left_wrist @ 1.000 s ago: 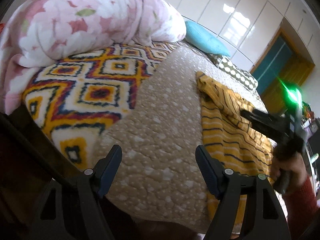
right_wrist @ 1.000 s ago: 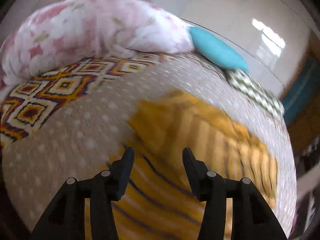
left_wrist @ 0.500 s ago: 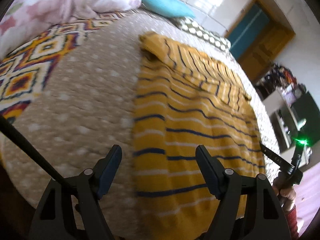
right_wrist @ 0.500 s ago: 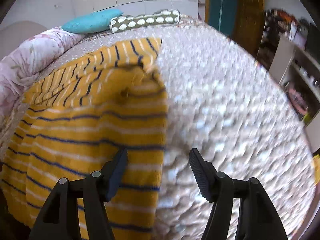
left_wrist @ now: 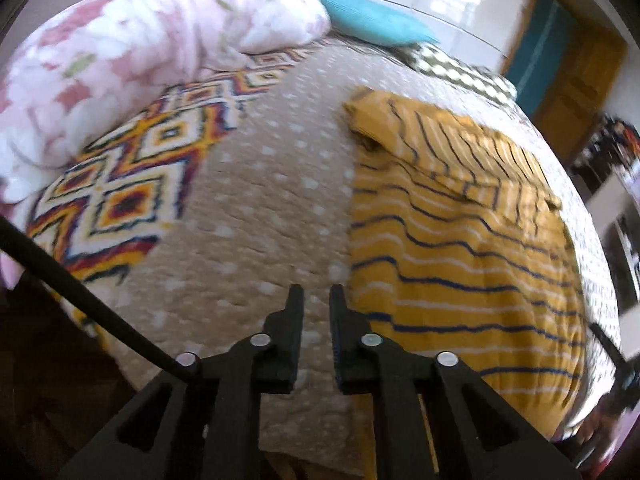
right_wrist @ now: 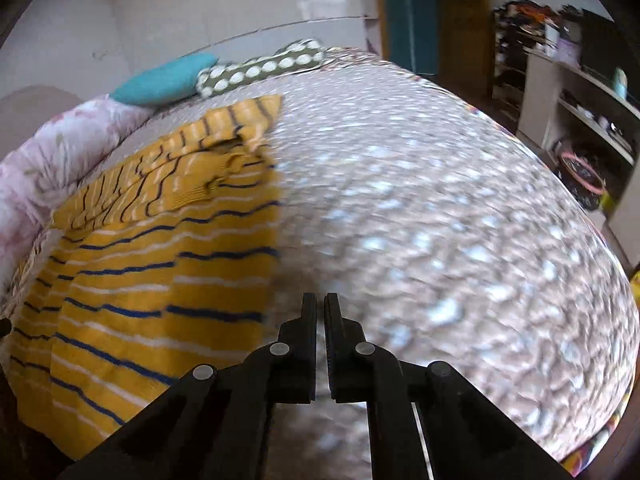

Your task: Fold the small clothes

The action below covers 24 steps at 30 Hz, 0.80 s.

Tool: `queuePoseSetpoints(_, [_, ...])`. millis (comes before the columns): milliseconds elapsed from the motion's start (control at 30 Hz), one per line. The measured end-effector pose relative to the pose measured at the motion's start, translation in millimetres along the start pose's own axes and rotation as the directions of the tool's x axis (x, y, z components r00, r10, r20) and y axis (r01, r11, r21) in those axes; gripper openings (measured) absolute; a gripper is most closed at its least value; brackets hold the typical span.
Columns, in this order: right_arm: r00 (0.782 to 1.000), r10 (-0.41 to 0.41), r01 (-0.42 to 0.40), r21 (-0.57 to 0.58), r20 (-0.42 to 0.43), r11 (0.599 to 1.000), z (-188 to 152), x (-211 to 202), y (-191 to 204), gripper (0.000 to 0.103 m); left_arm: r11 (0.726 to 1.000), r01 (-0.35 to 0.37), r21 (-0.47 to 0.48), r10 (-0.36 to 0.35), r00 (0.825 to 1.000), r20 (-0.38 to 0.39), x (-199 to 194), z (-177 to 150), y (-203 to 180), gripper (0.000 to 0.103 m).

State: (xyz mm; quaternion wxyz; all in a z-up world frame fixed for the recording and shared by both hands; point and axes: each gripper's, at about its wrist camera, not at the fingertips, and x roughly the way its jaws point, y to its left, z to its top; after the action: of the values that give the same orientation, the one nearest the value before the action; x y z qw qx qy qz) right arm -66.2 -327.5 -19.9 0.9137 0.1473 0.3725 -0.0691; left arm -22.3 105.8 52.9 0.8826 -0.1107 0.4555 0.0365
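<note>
A yellow garment (left_wrist: 472, 248) with navy and white stripes lies flat on the beige dotted bedspread (left_wrist: 256, 208), its far end folded over. It also shows in the right wrist view (right_wrist: 160, 264). My left gripper (left_wrist: 316, 294) is nearly shut and empty, just left of the garment's near left edge. My right gripper (right_wrist: 320, 300) is shut and empty, over the bedspread (right_wrist: 440, 240) just right of the garment's right edge. The right gripper shows in the left wrist view at the far right (left_wrist: 618, 364), blurred.
A pink floral duvet (left_wrist: 132, 60) and a patterned blanket (left_wrist: 132, 184) lie at the left. A teal pillow (right_wrist: 164, 80) and a spotted pillow (right_wrist: 260, 68) lie at the far end. Shelves (right_wrist: 580, 120) and a wooden door (left_wrist: 580, 68) stand at the right.
Both grippers have closed from wide open. The left view has swung back left, so the garment sits to the right of the fingers. The right gripper has shifted right, off the garment edge.
</note>
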Motion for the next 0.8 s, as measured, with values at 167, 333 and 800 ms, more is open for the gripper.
queuePoseSetpoints(167, [0.998,-0.038,0.034,0.095,0.044,0.995,7,-8,-37,0.005,1.0,-0.006,-0.022,0.006,1.0,0.019,-20,2,-8,0.042])
queuePoseSetpoints(333, [0.987,-0.16,0.159,0.084,0.0,0.984,42,19,-55,0.022,0.997,0.002,0.082,-0.006,0.999,0.039,-32,-1,-58,0.053])
queuePoseSetpoints(800, [0.936,-0.34,0.337,-0.051,-0.094,0.94,121,112,-57,0.103,0.98,0.029,0.195,-0.03,1.0,0.004,-31,-4,-139,0.057])
